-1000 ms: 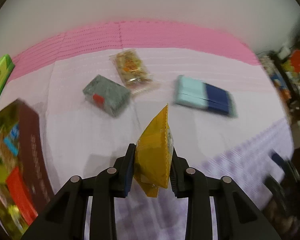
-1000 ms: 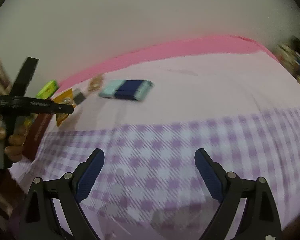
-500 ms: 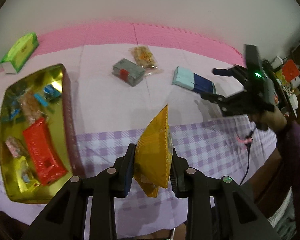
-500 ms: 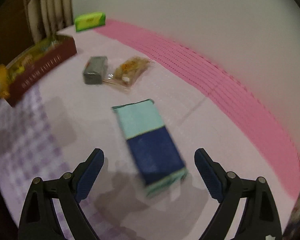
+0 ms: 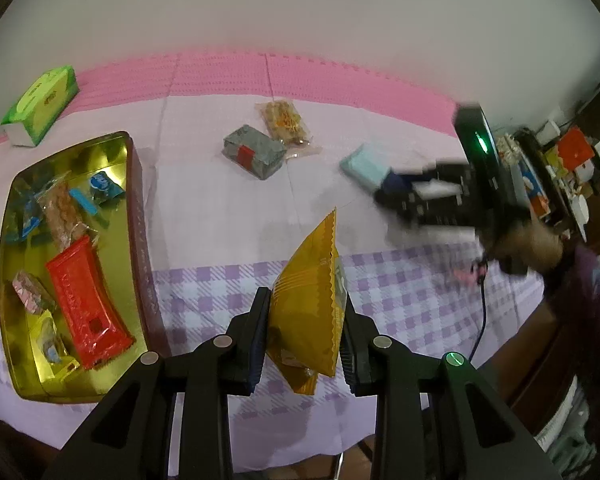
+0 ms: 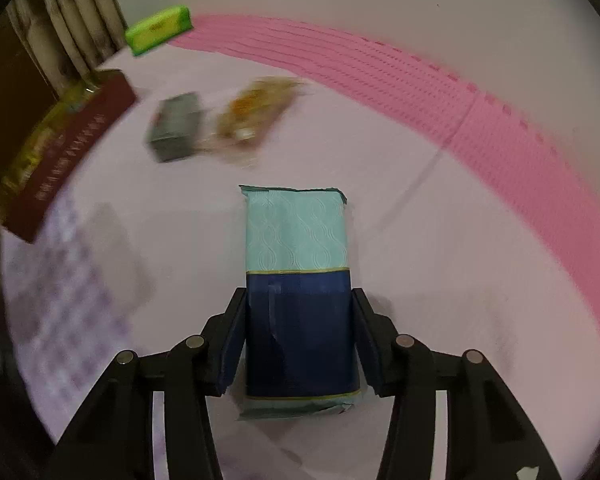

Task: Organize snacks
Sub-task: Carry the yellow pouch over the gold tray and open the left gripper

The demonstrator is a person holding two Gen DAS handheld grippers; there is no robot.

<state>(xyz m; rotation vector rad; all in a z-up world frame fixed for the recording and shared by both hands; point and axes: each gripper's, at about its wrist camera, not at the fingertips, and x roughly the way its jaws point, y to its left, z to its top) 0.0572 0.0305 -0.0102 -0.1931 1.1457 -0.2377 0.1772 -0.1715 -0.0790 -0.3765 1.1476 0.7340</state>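
My left gripper (image 5: 303,320) is shut on a yellow snack packet (image 5: 308,292) and holds it upright above the checked cloth, right of the gold tin tray (image 5: 130,184). The tray holds a red bar (image 5: 84,304) and several small packets. My right gripper (image 6: 299,320) points down over a teal and navy pack (image 6: 296,232); its jaws are closing, and the pads sit against the pack's navy sides. In the left wrist view the right gripper (image 5: 432,204) is blurred at that pack (image 5: 364,164).
A grey pack (image 5: 252,152) and a clear bag of snacks (image 5: 286,122) lie side by side mid-table. A green box (image 5: 42,104) sits at the far left on the pink strip. A person's hand (image 5: 532,244) holds the right gripper. Cluttered shelves stand beyond the table's right edge.
The right gripper swung over the teal and navy pack, lined up with it and drew its wide jaws in onto its sides. The left gripper pulled back with the yellow packet, then held still.
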